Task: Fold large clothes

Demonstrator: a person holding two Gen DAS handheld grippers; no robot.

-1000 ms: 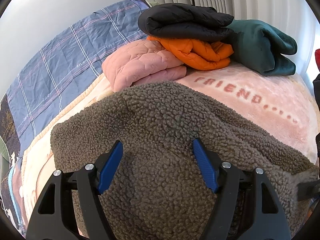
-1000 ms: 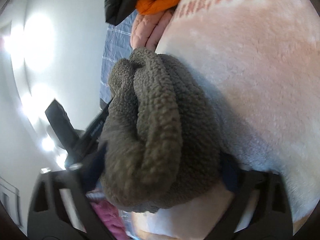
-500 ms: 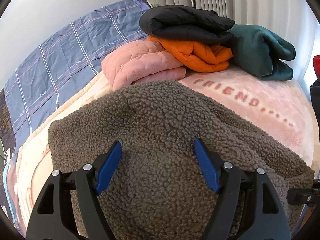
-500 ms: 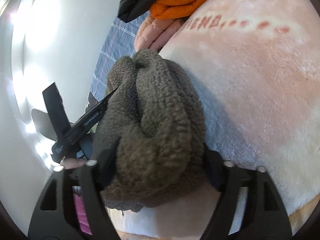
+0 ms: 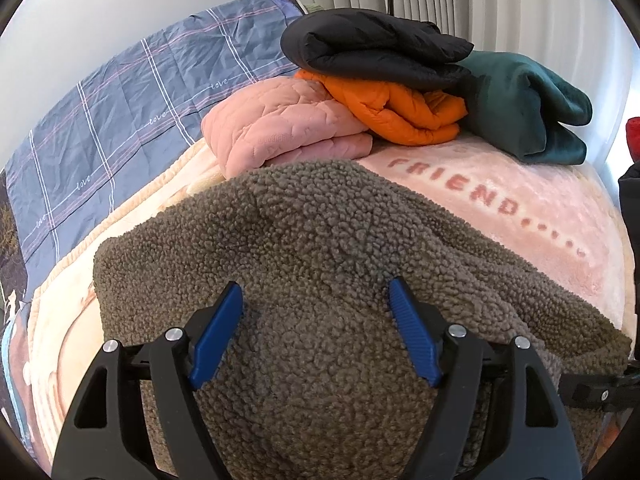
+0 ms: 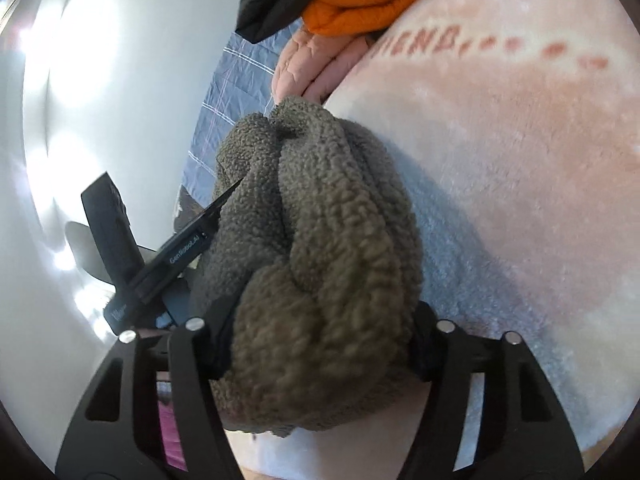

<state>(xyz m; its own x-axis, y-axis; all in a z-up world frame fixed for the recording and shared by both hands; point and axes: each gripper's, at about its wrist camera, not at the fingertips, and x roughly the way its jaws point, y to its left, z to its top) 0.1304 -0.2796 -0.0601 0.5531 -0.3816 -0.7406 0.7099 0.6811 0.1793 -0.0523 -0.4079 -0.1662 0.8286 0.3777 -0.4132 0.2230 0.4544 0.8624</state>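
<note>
on the bed's pink blanket (image 5: 520, 184) my left gripper (image 5: 316, 316) rests jaws apart over the brown fleece garment (image 5: 320, 248) to pin it flat, while my right gripper (image 6: 320, 340) is closing its jaws around the bunched end, i judge for the next fold.

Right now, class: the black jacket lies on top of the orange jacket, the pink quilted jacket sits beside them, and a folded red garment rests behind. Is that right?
One detail is wrong: the folded garment behind is dark green, not red. The left wrist view shows it, with the black jacket on the orange jacket and the pink quilted jacket beside them.
</note>
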